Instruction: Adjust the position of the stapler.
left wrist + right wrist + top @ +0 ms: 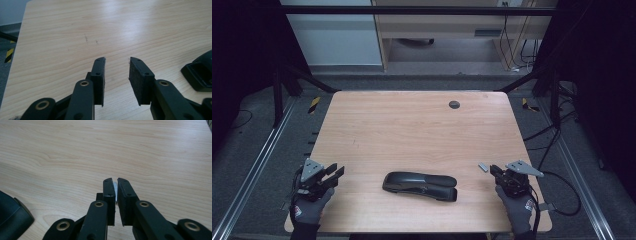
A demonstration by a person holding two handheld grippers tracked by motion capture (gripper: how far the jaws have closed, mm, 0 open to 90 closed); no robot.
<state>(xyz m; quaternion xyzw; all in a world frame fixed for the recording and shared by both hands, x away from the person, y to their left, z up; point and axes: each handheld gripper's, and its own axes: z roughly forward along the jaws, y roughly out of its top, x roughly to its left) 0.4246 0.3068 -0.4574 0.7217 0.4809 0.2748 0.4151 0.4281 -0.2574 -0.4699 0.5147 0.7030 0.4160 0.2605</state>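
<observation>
Left gripper (333, 173) sits at the near left corner of the table (412, 125), held in a gloved left hand (307, 207), jaws pointing inward and slightly away from the person. In the left gripper view its jaws (116, 72) stand spread, bare wood showing in the gap, nothing between the pads. Black stapler (420, 186) lies flat on the table, long axis roughly across the table, well to the right of the left gripper and apart from it; in the left gripper view one end of the stapler (200, 73) shows at the right edge, beside and ahead of the right-hand jaw, not touching. Right gripper (492, 170) sits at the near right side of the table in a gloved right hand (519, 207), jaws pointing inward toward the table's middle. In the right gripper view its jaws (116, 188) are drawn nearly together and pinch a small thin pale piece (115, 188), seen as a light sliver between the pads; in the high view the same small grey piece (483, 167) juts from the jaw tips. What the piece is cannot be told. The stapler lies left of the right gripper, near but apart; its dark end (11, 217) shows at the lower left of the right gripper view. A dark round cable port (454, 104) sits on the far part of the table, well ahead of both grippers.
</observation>
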